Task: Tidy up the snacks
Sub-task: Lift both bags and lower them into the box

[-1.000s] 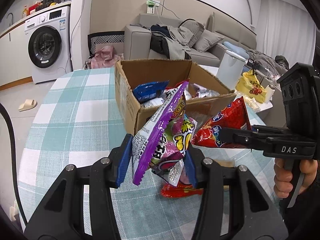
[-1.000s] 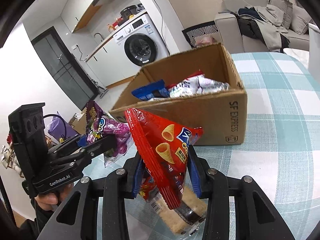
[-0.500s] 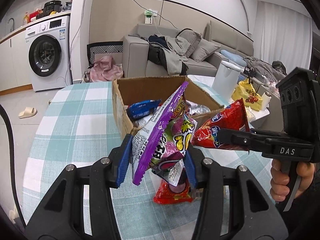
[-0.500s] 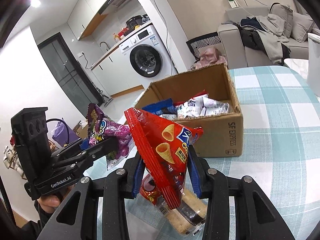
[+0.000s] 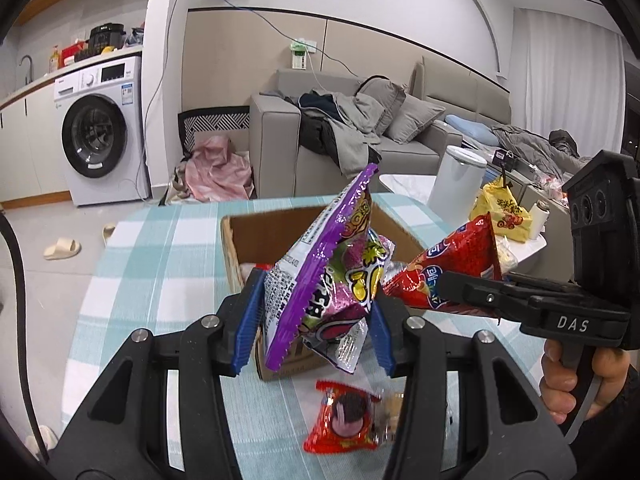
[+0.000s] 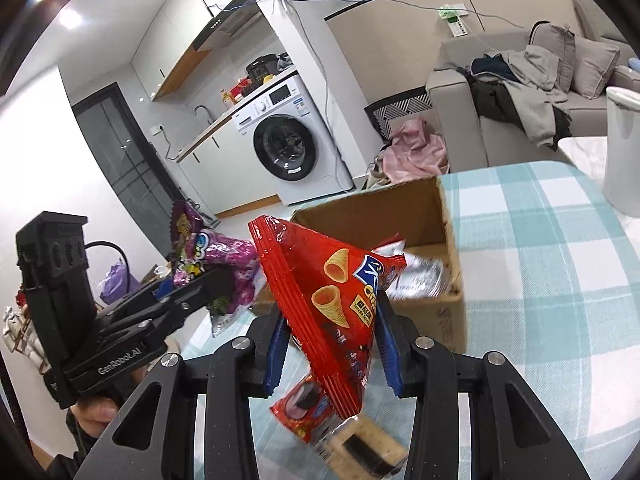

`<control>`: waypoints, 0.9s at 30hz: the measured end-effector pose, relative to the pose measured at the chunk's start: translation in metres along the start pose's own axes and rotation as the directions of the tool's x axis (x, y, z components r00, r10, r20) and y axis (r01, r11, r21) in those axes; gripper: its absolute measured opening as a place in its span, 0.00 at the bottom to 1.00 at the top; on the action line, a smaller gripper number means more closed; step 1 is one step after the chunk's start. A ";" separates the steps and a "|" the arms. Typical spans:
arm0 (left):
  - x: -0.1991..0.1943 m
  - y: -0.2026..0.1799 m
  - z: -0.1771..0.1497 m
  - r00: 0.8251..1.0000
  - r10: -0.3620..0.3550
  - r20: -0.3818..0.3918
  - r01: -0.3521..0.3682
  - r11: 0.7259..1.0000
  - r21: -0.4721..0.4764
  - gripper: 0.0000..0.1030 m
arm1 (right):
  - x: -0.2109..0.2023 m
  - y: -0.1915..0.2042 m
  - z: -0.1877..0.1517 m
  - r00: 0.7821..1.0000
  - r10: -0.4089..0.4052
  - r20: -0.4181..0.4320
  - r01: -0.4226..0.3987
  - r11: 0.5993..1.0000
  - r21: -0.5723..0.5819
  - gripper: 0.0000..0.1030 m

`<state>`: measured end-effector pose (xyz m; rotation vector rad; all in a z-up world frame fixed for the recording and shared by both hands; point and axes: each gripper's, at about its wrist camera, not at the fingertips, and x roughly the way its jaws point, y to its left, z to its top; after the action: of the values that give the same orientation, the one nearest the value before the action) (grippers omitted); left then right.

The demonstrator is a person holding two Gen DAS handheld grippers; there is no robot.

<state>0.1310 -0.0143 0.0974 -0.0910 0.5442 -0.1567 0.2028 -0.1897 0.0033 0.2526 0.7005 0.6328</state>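
1. Both tools have risen since the earlier frames: the cardboard box [image 5: 256, 240] now sits lower in each view, and more of the sofa [image 5: 360, 136] and washing machine [image 5: 100, 136] shows above it.
2. Left tool [image 5: 316, 320]: its blue pads are pressed in on a purple snack bag [image 5: 328, 272], which stands up tilted between them, above the near side of the box.
3. Right tool [image 6: 332, 340]: pinching a red cone-snack bag [image 6: 332, 292], held just in front of the box's near wall.
4. In the left view, the right tool reaches in from the right with a hand [image 5: 576, 380] on its handle; the two held bags are close together.
5. Silver packets [image 6: 420, 280] lie inside the open box.
6. A small red cookie packet [image 5: 344, 420] lies on the checked tabletop [image 5: 160, 264], just in front of the box, below both tools.
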 end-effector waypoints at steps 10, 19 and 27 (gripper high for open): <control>0.022 -0.006 0.019 1.000 0.012 -0.007 -0.012 1.000 0.001 0.43 | 0.004 -0.006 0.019 0.999 -0.042 -0.001 0.042 0.999 0.003 0.39; 0.052 0.007 0.019 0.999 0.037 -0.029 -0.038 0.999 -0.030 0.43 | 0.013 -0.013 0.031 0.998 -0.067 -0.013 0.067 0.998 0.011 0.39; 0.079 0.021 0.023 0.997 0.058 -0.050 -0.060 0.998 -0.035 0.43 | 0.030 -0.016 0.041 0.996 -0.088 -0.030 0.088 0.996 0.003 0.39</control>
<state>0.2124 -0.0058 0.0743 -0.1062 0.5983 -0.0916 0.2551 -0.1842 0.0120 0.2149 0.7381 0.5519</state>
